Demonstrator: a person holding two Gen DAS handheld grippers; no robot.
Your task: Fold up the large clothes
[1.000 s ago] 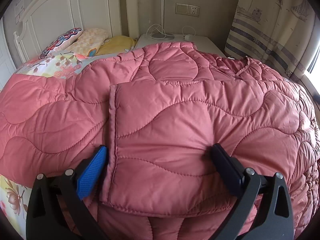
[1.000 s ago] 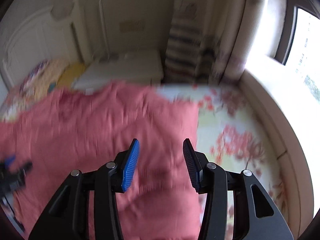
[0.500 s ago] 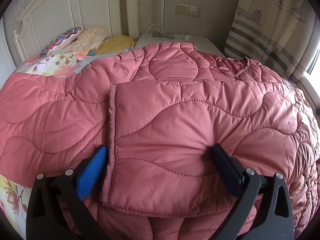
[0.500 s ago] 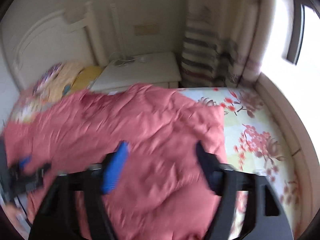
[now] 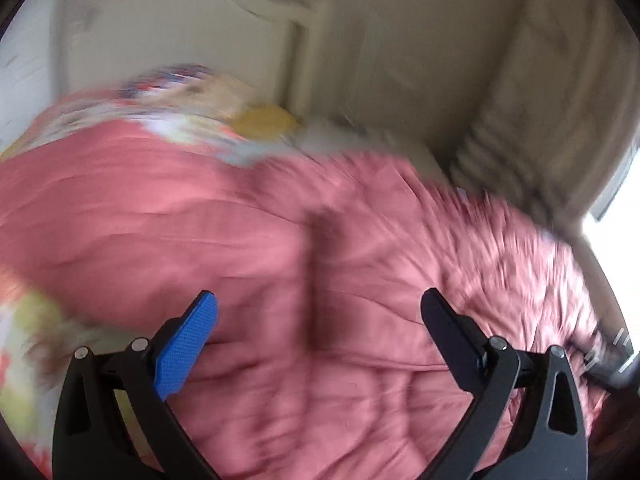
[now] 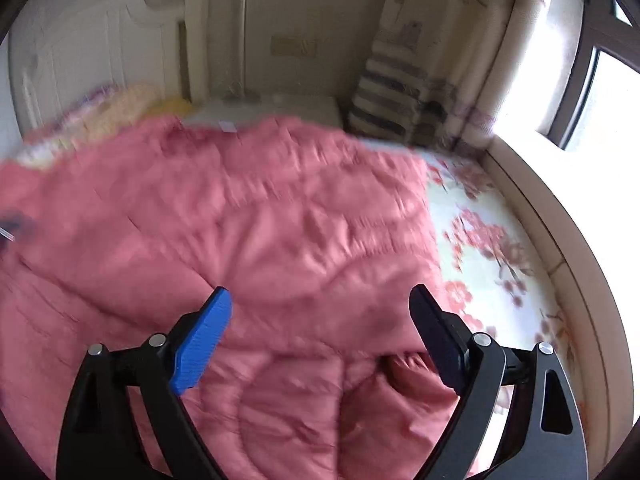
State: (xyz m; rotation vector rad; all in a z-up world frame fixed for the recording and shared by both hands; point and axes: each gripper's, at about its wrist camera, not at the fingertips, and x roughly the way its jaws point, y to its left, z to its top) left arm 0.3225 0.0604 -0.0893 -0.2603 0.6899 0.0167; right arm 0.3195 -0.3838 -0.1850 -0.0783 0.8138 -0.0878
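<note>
A large pink quilted jacket point(image 5: 280, 280) lies spread over the bed, blurred by motion; it also shows in the right wrist view point(image 6: 260, 240). My left gripper point(image 5: 320, 312) is open and empty above the jacket, with a dark fold line ahead of it. My right gripper point(image 6: 320, 308) is open and empty above the jacket's right part, near its right edge. The tip of the other gripper point(image 6: 12, 224) shows at the far left of the right wrist view.
A floral bedsheet point(image 6: 492, 248) lies bare to the right of the jacket. Pillows point(image 5: 192, 88) and a white headboard point(image 5: 180, 28) stand at the back left. A white nightstand point(image 6: 272, 112), a striped curtain point(image 6: 404, 92) and a bright window point(image 6: 600, 92) are behind.
My left gripper has lifted off the folded sleeve and pulled back, and its view has swung. My right gripper has opened wide and moved over the jacket.
</note>
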